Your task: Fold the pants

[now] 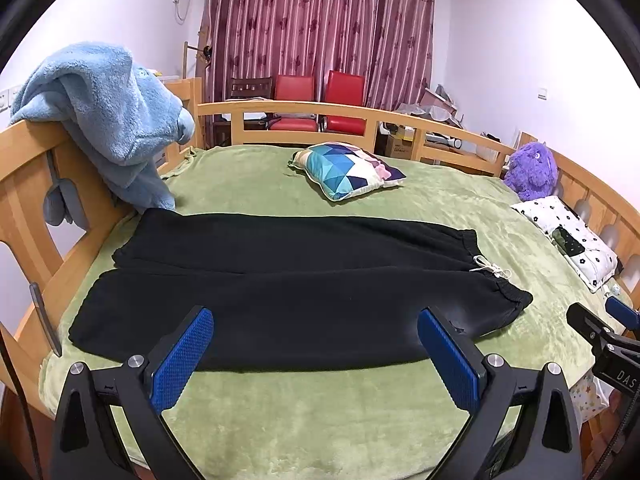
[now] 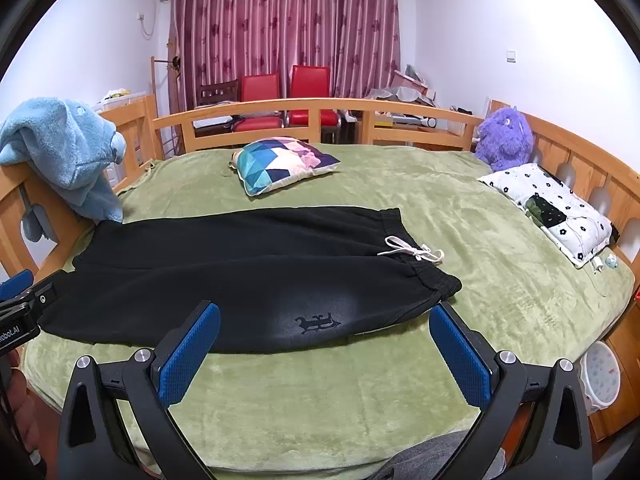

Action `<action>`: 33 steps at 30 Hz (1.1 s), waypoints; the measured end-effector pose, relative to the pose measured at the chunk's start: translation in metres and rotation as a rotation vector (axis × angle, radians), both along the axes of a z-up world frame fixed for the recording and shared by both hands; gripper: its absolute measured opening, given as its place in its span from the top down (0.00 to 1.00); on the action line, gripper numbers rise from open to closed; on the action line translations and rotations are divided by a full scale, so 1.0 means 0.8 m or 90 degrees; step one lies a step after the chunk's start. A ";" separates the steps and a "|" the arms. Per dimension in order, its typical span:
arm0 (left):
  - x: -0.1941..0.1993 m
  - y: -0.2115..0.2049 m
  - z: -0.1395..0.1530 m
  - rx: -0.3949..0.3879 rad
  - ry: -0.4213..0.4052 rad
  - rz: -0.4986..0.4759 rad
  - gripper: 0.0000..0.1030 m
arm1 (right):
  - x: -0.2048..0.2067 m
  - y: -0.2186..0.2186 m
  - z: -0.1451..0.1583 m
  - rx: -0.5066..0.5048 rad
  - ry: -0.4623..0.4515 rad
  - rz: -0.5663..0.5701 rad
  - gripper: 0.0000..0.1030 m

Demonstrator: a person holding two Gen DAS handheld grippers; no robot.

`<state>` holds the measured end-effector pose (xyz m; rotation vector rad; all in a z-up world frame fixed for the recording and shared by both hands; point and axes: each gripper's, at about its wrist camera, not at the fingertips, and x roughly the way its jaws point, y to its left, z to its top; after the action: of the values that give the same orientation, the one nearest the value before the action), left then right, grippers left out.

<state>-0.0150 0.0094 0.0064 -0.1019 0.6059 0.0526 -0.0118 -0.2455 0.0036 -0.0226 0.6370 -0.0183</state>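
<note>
Black pants (image 1: 280, 280) lie flat across the green bed blanket (image 1: 320, 412), legs to the left, waistband with a white drawstring (image 1: 490, 269) to the right. They also show in the right wrist view (image 2: 240, 264), with a small dark logo (image 2: 318, 323) near the front edge. My left gripper (image 1: 316, 320) is open, above the blanket at the pants' near edge. My right gripper (image 2: 325, 316) is open, near the waist end. Both are empty. Each gripper shows at the other view's edge, the right one (image 1: 616, 312) and the left one (image 2: 16, 284).
A wooden bed rail (image 1: 360, 114) surrounds the bed. A blue fleece (image 1: 104, 120) hangs on the left rail. A patterned pillow (image 1: 346, 170), a purple plush toy (image 1: 530, 172) and a white flowered pillow (image 1: 568, 240) with a cable lie beyond the pants. Red chairs (image 1: 320, 100) stand behind.
</note>
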 end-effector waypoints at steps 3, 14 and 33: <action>-0.002 -0.001 0.002 0.000 -0.002 0.000 0.00 | -0.001 0.000 0.001 0.002 0.000 0.003 0.00; -0.005 0.001 0.002 -0.006 -0.001 0.003 0.00 | -0.001 0.001 0.002 0.001 -0.001 0.001 0.00; -0.006 0.004 0.000 -0.018 0.002 0.002 0.00 | -0.002 0.007 0.007 0.004 -0.002 0.000 0.00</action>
<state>-0.0200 0.0129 0.0061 -0.1302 0.6102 0.0476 -0.0136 -0.2402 0.0089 -0.0158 0.6331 -0.0161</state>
